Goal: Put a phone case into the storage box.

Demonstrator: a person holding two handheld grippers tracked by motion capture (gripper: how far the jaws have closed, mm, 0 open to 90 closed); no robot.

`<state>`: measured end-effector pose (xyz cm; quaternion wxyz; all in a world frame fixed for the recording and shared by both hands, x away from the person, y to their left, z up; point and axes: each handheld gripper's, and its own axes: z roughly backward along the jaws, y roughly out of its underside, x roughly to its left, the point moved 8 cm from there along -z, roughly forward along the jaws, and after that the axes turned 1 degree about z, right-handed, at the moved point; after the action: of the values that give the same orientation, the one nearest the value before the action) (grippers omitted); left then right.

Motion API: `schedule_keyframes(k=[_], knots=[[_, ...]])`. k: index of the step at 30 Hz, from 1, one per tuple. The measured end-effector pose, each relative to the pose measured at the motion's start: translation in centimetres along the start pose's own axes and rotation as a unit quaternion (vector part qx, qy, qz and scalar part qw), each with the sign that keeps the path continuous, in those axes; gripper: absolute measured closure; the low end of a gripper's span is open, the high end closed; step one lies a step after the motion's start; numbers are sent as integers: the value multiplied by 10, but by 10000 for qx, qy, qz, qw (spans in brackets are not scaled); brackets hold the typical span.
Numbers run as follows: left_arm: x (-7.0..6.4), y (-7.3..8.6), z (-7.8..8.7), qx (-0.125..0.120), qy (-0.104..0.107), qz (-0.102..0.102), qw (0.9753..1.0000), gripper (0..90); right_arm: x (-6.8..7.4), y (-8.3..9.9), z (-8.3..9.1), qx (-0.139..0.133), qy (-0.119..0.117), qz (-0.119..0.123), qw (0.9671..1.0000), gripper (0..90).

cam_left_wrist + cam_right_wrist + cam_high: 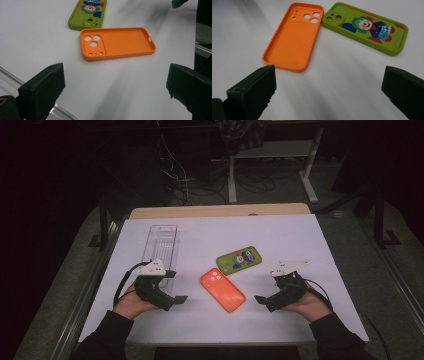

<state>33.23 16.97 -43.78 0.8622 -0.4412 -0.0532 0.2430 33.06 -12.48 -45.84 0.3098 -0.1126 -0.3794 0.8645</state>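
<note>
Both tools, left tool (pixel 176 286) & right tool (pixel 266 290), jaws apart, flank orange phone case (pixel 222 290) lying cavity-up btwn them on bench (pixel 300 235), prob staged for pickup.

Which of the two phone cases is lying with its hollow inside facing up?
The orange case: its empty inside faces up. The green case beside it lies with its clown-printed back facing up.

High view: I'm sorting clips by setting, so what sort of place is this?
Probably a lab or workshop: a white-topped table, loose cables on the floor behind, and another desk's frame.
</note>
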Motion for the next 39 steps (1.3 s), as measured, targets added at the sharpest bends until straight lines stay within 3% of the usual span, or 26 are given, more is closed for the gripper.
schedule_keyframes(k=[4,20,23,25,26,28,29,30,31,32,35,36,37,39], knots=[[1,0,0,39,1,-56,10000,15,4,-7,-7,72,-35,20,10000,0],[1,-1,0,-26,69,28,10000,15,13,-26,-31,208,-112,20,9997,0],[1,-2,0,-43,71,31,10000,15,17,-29,-34,224,-166,4,9996,38],[1,-2,0,-40,79,33,10000,15,20,-32,-35,215,-246,13,9995,110],[2,-2,0,-22,78,18,10000,15,23,-33,-36,249,-355,6,9991,197],[1,-2,1,-17,76,22,10000,15,26,-33,-38,284,-409,5,9988,236],[1,-2,1,-26,78,35,10000,15,29,-34,-41,327,-463,29,9984,353],[1,-2,1,-26,78,35,10000,15,29,-34,-41,327,-463,29,9984,353],[1,-2,1,-25,78,32,10000,15,31,-33,-43,405,-500,4,9979,391],[1,-2,1,-22,79,33,10000,15,35,-31,-48,539,-578,17,9969,527],[1,-2,1,-44,72,32,10000,15,38,-28,-55,728,-636,14,9953,653],[1,-2,1,-39,72,26,10000,15,38,-28,-55,728,-636,14,9953,653],[1,-2,1,-45,75,34,10000,15,38,-24,-61,866,-609,52,9944,737],[1,-2,1,-45,77,35,10000,15,38,-21,-66,984,-614,65,9932,807]])
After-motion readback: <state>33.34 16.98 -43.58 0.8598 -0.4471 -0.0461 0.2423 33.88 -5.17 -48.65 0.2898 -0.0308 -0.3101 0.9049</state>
